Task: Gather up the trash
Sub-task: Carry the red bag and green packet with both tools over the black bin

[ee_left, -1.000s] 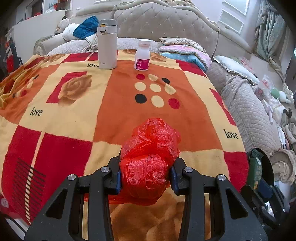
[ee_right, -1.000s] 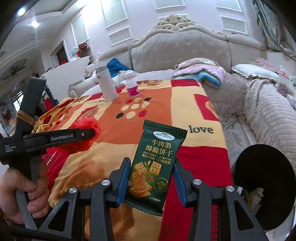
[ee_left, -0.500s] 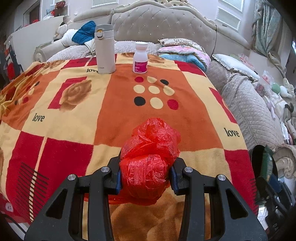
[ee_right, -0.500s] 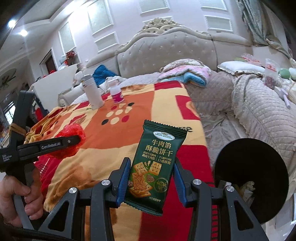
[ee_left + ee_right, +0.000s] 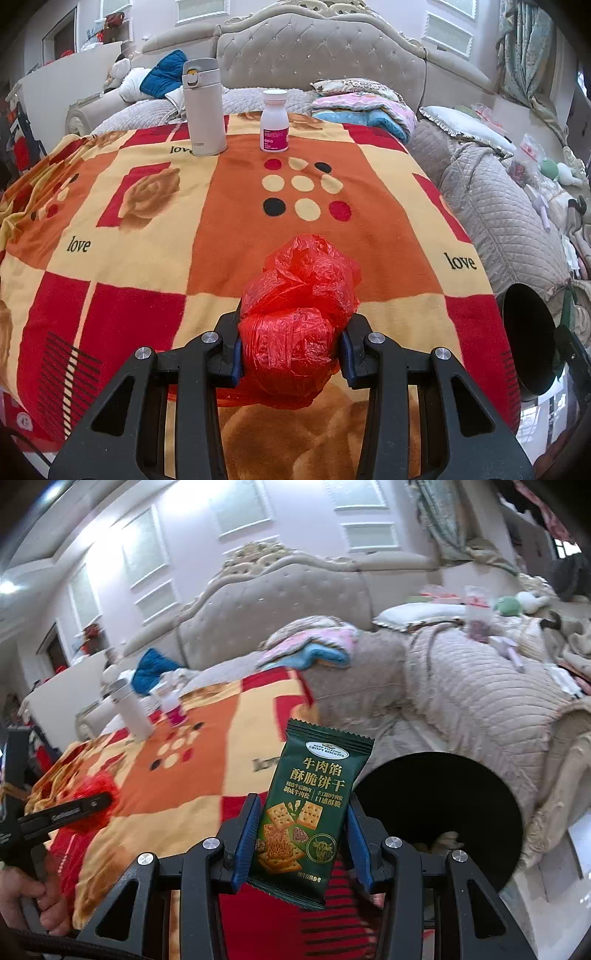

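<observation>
Blanket (image 5: 155, 258) — orange, cream and red blocks, tan roses, black "love" lettering, a dot cluster in black, cream and red. Crumpled plastic bag (image 5: 299, 317) bright translucent red. Biscuit packet (image 5: 306, 812) dark green, gold Chinese characters, white oval logo, printed tan crackers. Thermos (image 5: 204, 107) pale grey-beige. Pill bottle (image 5: 274, 122) white, magenta label. Bin (image 5: 436, 812) black inside. Gripper pads (image 5: 246, 838) blue — arms black. Headboard (image 5: 317, 51) tufted beige-grey. Folded quilts (image 5: 362, 107) pink and light blue.
</observation>
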Demonstrator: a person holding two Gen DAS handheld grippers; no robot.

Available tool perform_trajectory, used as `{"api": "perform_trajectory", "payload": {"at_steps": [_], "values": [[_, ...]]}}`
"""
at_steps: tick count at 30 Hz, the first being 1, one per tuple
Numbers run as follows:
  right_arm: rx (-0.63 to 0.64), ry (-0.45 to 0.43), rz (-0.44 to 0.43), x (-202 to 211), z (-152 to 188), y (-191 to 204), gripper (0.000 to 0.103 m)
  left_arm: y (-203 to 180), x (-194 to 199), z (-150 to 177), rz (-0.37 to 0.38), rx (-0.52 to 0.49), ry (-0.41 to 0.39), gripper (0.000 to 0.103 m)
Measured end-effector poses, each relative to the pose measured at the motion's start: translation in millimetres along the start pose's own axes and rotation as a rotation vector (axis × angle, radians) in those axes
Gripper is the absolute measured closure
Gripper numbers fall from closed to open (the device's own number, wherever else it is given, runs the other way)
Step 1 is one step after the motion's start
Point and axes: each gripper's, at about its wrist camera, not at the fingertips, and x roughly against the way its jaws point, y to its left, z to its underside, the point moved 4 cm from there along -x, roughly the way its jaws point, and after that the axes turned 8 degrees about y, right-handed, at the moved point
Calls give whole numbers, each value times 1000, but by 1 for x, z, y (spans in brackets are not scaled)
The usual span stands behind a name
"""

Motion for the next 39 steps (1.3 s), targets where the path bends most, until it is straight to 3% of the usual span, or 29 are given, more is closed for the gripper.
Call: {"api": "perform_trajectory", "payload": {"at_steps": [11, 14, 22, 27, 30, 32, 34, 39], "values": [[-141, -29, 106, 24, 2, -61, 60, -5, 0, -1, -18, -27, -4, 66], [-159, -33, 134, 28, 2, -72, 60, -20, 1, 0, -34, -86, -7, 66], [-251, -24, 187, 31, 7, -102, 60, -146, 2, 6, 267, -370, 13, 66], [-233, 11, 231, 25, 11, -107, 60, -228, -5, 17, 453, -533, 32, 66], [-215, 33, 266, 21, 14, -112, 60, -262, -16, 30, 527, -619, 41, 66], [-204, 45, 290, 17, 14, -119, 60, -277, -23, 34, 566, -642, 102, 66], [-196, 56, 312, 10, 12, -128, 60, -284, -20, 33, 599, -653, 88, 66], [-197, 74, 349, -18, -5, -145, 60, -288, -36, 23, 568, -671, 91, 66]]}}
